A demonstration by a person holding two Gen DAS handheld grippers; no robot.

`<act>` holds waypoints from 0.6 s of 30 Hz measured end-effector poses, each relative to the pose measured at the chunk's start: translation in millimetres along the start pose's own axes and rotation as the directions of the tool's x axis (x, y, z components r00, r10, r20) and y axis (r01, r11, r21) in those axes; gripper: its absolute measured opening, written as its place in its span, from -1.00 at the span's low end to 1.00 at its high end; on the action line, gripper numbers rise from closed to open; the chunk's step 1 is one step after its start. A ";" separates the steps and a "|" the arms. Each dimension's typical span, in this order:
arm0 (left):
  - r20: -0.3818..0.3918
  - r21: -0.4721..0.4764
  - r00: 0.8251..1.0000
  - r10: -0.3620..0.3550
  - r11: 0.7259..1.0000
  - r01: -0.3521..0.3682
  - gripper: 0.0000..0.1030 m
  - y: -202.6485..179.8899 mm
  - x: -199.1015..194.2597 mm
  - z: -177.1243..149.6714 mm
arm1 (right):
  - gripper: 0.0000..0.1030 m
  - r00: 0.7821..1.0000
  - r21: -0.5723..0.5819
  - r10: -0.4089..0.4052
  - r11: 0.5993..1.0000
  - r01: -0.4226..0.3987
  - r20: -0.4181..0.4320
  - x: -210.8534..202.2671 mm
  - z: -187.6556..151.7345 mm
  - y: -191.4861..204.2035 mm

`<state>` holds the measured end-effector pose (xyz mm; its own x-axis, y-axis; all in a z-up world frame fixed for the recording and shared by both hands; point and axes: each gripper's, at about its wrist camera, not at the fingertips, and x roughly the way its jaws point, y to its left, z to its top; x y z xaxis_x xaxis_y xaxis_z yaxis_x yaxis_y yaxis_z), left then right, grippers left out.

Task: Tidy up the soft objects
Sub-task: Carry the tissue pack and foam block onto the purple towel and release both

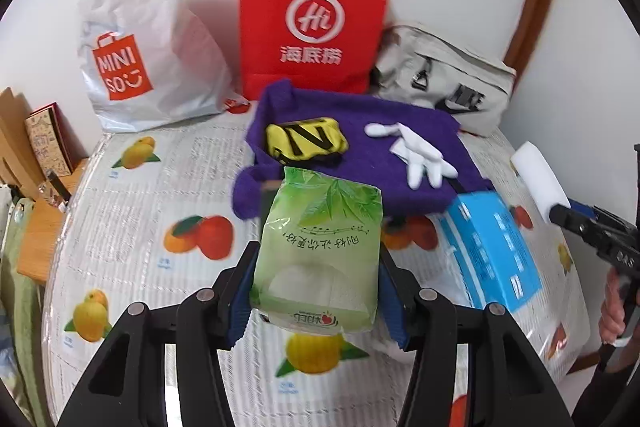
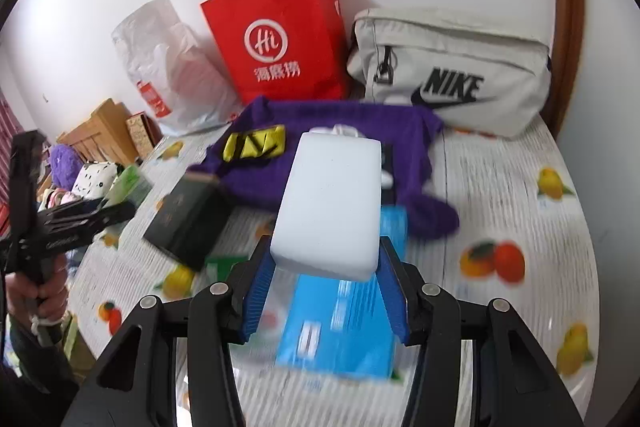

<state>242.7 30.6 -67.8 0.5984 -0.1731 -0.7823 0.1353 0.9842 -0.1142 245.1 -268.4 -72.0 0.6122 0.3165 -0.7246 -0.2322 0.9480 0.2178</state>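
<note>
My left gripper point(image 1: 316, 291) is shut on a green tissue pack point(image 1: 320, 251) and holds it above the fruit-print table cover. My right gripper point(image 2: 326, 287) is shut on a white sponge block point(image 2: 332, 203), which also shows at the right of the left wrist view point(image 1: 538, 179). A purple knitted cloth point(image 1: 360, 155) lies behind, with a yellow-black folded item point(image 1: 306, 139) and a white glove point(image 1: 416, 151) on it. A blue box point(image 2: 344, 327) lies under the right gripper and shows in the left view point(image 1: 492, 251). The left gripper point(image 2: 96, 215) with the green pack appears at left.
A white MINISO bag point(image 1: 140, 39), a red paper bag point(image 1: 312, 23) and a grey Nike bag point(image 1: 444, 79) stand along the wall. A dark box point(image 2: 188, 223) lies left of the sponge. Wooden furniture point(image 1: 36, 227) borders the table's left edge.
</note>
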 end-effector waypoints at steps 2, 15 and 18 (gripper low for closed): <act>0.002 -0.015 1.000 0.019 1.000 -0.019 0.00 6.7 2.5 7.7 | -0.03 1.000 -0.004 -0.005 1.000 0.005 0.002 9.6 12.4 -2.4; -0.037 -0.040 0.999 -0.037 0.999 0.036 0.00 14.4 63.8 57.3 | -0.03 0.995 0.000 -0.087 0.996 0.087 -0.040 62.7 52.6 -27.2; -0.046 -0.032 0.998 -0.046 0.999 0.044 0.00 12.0 74.3 64.8 | -0.03 0.993 0.013 -0.093 0.995 0.094 -0.068 80.6 58.9 -35.5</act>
<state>340.0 27.2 -87.7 0.5549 -0.2158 -0.8034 0.1359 0.9763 -0.1684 347.2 -274.4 -99.6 0.5785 0.2241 -0.7843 -0.1636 0.9739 0.1576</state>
